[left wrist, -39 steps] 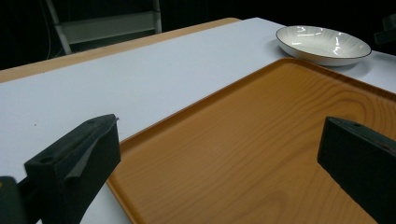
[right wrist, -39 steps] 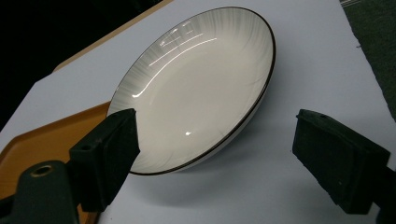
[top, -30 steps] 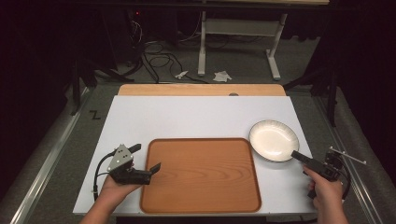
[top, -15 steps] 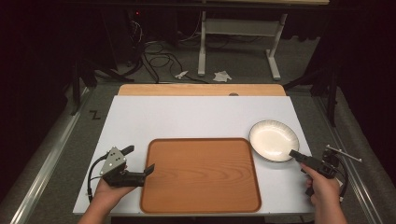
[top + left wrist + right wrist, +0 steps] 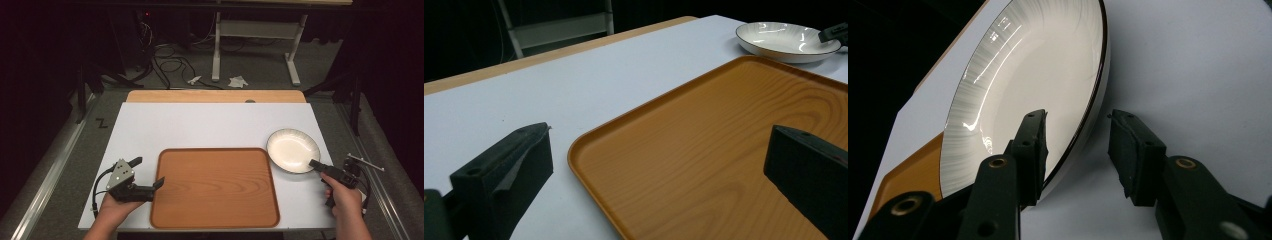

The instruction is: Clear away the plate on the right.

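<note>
White worktop [image 5: 200, 125] with a bare wooden tray [image 5: 215, 186] up front, white plate [image 5: 292, 150] beside it, nothing in it. Right gripper [image 5: 1075, 150] has jaws apart straddling the plate's rim; left gripper [image 5: 145, 176] jaws wide apart over the tray's corner

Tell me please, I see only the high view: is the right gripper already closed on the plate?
Observer: No. In the right gripper view the right gripper is open, its jaws straddling the rim of the plate, one over the inside, one outside.
Operator: And the left gripper, does it hold the tray?
Observer: No. In the left gripper view the left gripper is open wide; one jaw is over the white table, the other over the tray.
</note>
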